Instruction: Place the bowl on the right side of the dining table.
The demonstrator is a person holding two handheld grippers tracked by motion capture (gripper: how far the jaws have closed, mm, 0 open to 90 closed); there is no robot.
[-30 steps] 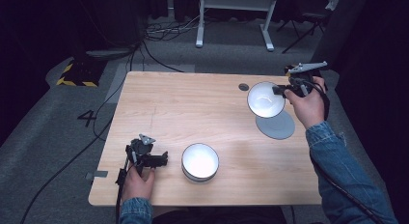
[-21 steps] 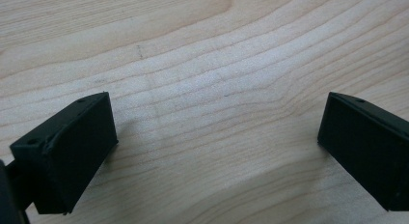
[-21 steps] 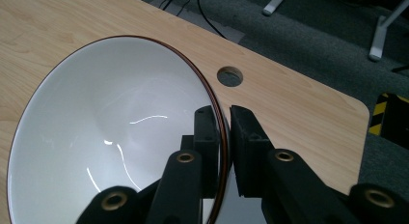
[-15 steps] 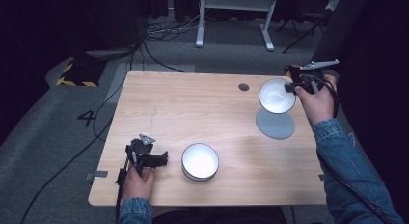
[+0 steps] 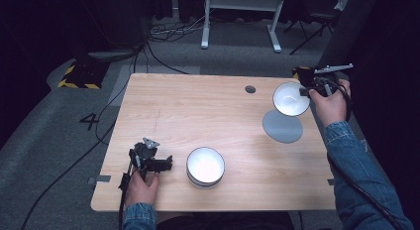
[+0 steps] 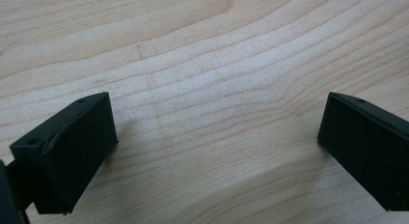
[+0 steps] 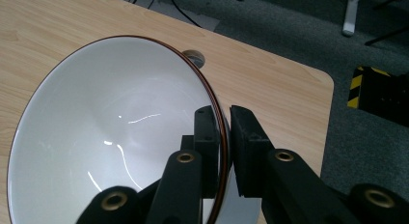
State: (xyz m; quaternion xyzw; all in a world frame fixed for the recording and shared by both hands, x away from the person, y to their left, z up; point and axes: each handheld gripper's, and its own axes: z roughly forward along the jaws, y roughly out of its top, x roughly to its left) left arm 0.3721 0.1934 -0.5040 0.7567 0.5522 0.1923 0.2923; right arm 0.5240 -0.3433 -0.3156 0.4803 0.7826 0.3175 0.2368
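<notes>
A white bowl (image 5: 290,98) with a thin dark rim hangs tilted in the air above the table's far right; my right gripper (image 5: 305,90) is shut on its wall. In the right gripper view the bowl (image 7: 115,132) faces me and one jaw presses inside the rim, the other outside, around my right gripper (image 7: 225,137). A grey round mat (image 5: 282,126) lies on the table just below the bowl. A second white bowl (image 5: 205,166) stands near the front edge. My left gripper (image 5: 168,163) lies on the wood left of that bowl, open, with bare table between its fingers (image 6: 72,147).
The wooden table (image 5: 198,116) has a small round cable hole (image 5: 250,89) near its far edge. Cables, a desk frame (image 5: 240,22) and a yellow-black striped block (image 5: 79,76) sit on the grey floor beyond. A cable trails from the left gripper off the front edge.
My right gripper has carried the tilted bowl to the right and a little toward the far edge, off the grey mat. The left gripper and front bowl have not moved.
</notes>
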